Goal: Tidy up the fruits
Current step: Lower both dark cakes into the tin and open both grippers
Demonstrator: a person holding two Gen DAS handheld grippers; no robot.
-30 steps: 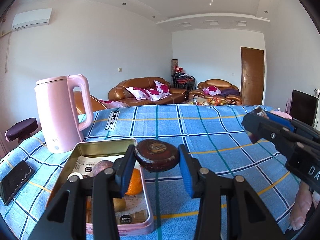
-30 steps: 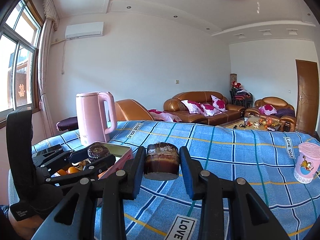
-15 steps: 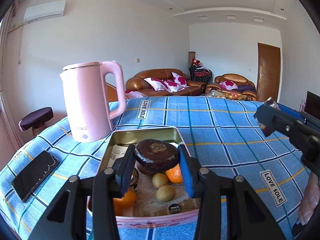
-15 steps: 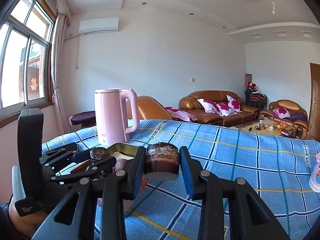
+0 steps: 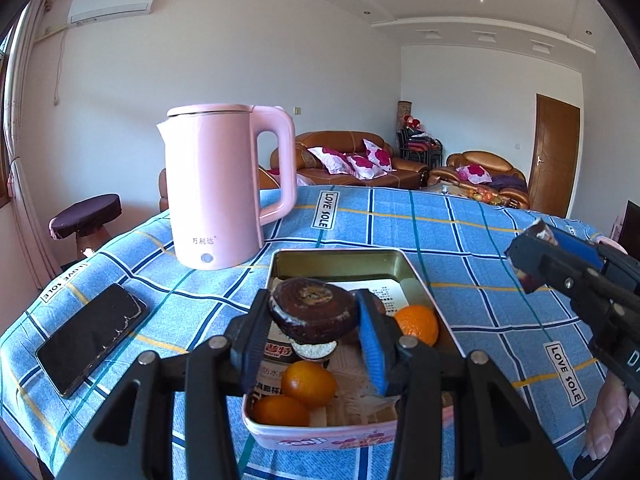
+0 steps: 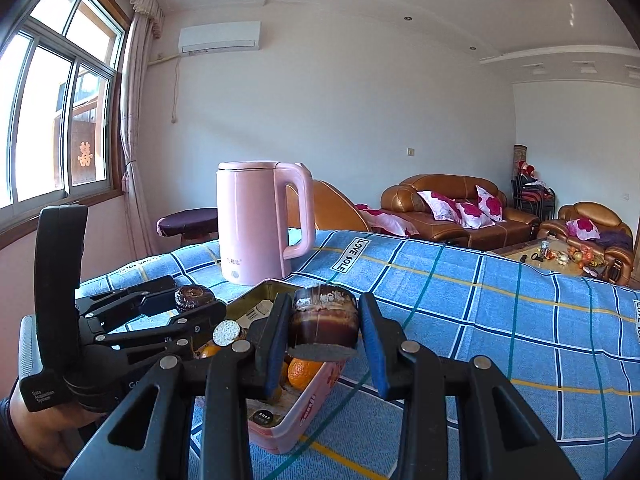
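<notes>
We hold one dark brown fruit (image 5: pixel 314 312) in our left gripper (image 5: pixel 314 322) over the tin (image 5: pixel 416 280) on the tabletop (image 5: pixel 460 240), fingers clamped on it. Our right gripper (image 6: pixel 324 330) grips another dark fruit (image 6: pixel 323 320) beside the tin. Oranges (image 5: pixel 308 384) already lie inside; both dark, round, flat-topped fruits remain to be set down.

Bright window daylight, sharp, fisheye-bent edges

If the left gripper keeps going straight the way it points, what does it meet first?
Probably the inside of the tin tray: the left gripper, shut on a dark round fruit, points down over it. Depth is uncertain.
</notes>
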